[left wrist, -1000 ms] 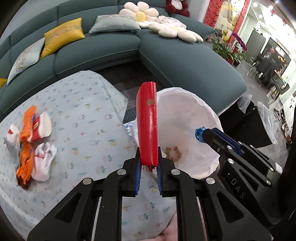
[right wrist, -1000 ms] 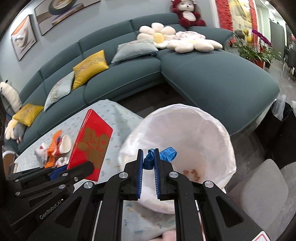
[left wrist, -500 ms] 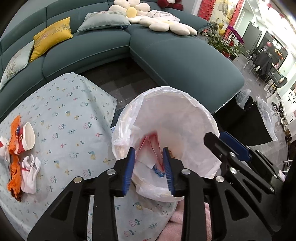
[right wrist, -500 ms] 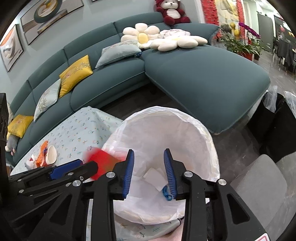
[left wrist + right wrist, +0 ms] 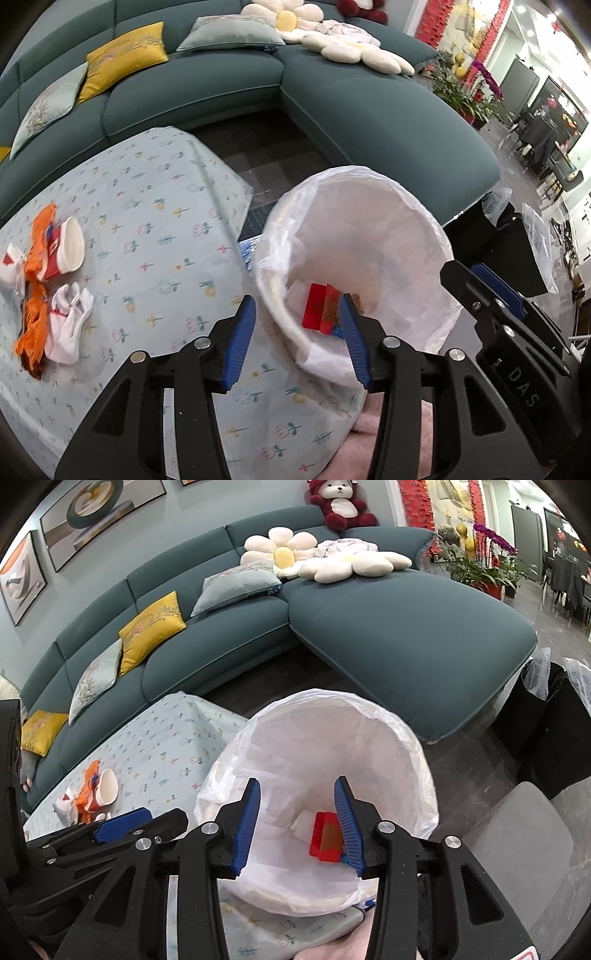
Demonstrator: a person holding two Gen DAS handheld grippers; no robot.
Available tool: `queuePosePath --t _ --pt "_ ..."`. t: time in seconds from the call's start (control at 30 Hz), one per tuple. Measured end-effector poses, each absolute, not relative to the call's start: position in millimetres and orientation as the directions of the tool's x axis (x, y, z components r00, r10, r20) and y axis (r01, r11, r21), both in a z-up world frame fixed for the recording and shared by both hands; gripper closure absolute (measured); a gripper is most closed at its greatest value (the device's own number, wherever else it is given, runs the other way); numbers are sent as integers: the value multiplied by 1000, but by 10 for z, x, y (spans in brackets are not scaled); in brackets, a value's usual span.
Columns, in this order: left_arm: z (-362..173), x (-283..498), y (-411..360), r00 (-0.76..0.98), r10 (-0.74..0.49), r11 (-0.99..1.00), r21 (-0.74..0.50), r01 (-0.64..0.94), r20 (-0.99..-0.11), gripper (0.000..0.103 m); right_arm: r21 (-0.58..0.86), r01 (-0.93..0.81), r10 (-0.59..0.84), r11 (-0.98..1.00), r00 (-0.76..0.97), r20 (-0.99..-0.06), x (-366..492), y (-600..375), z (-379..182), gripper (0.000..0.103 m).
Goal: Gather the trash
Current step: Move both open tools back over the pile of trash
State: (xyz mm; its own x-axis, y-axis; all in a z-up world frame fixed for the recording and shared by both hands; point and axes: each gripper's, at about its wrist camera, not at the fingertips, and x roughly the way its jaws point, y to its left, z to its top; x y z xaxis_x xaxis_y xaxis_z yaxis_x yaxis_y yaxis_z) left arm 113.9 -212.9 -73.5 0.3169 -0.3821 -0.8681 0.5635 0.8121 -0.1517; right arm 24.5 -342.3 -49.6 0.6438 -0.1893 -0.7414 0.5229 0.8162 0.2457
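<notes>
Showing thin, crinkled, half-clear white plastic in the bin liner (image 5: 388, 221), with a glossy red packet (image 5: 327, 836) lying in it. Covering the bench (image 5: 155, 221) in matt, pale-blue printed cloth. Wearing matt black plastic on the left tool (image 5: 295, 339) and right tool (image 5: 297, 821), with ribbed blue pads (image 5: 245, 823) and shiny metal screws. Lying crumpled: glossy orange wrappers (image 5: 35, 317) and soft white paper. Looking matt and woven on the teal sofa (image 5: 399, 627).
</notes>
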Motion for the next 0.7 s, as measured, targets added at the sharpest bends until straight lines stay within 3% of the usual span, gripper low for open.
queuePosePath --t 0.7 --pt "-625 1290 -844 399 -328 916 -186 356 -856 56 208 360 -92 909 662 -744 448 -2392 -291 61"
